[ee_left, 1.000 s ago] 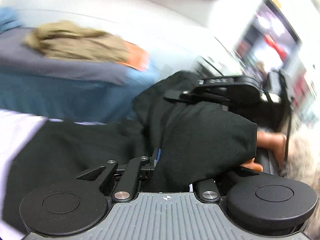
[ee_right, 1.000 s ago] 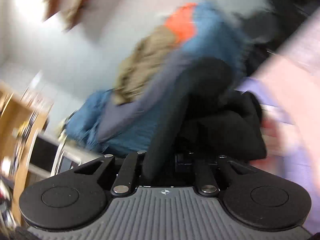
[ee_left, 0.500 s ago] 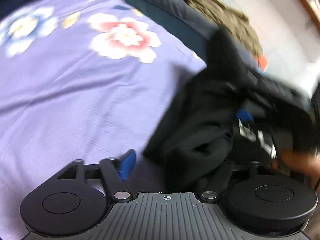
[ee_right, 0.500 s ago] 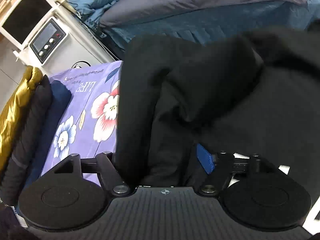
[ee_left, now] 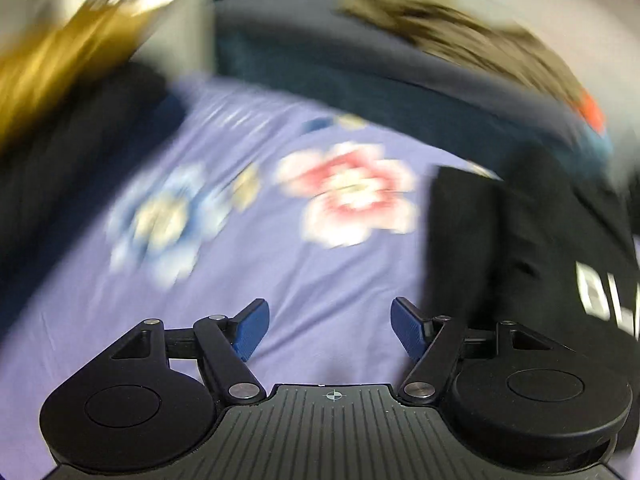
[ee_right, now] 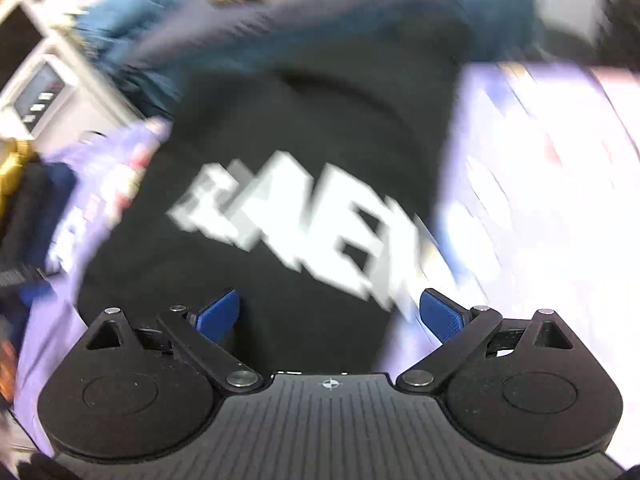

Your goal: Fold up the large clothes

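**Black top dropped on the flowery sheet, both claws let go**

So the black garment (ee_right: 304, 184) with the big white block lettering lay spread on the purple floral sheet (ee_left: 248, 264). In the right wrist view it filled the middle of the frame, lettering dead centre, and ran up toward 12 o'clock. In the left wrist view it was only a dark slab out at 3 o'clock, with a scrap of white lettering at the edge.

The right claw (ee_right: 332, 316) hovered right over the fabric. Its jaws had just been opening, and they stood wide with the blue pads clear of the cloth, so nothing was pinched. The left claw (ee_left: 330, 326) was fully spread too, with only bare sheet between its pads and the garment off at its 3 o'clock.

Further out: a dark blue duvet (ee_left: 360, 76) across 12 o'clock with something tan and fuzzy (ee_left: 448, 36) on top, a gold and dark pile (ee_left: 48, 80) at 10 o'clock, and a white box with a screen (ee_right: 40, 96) at 10 o'clock in the right view. Everything was badly smeared by motion.

My worry from here: the top looked bunched, not flat, so folding it as it lay would bake in creases. Also, with blur like this, a grab could easily snag the sheet along with the hem and drag the whole layout askew.
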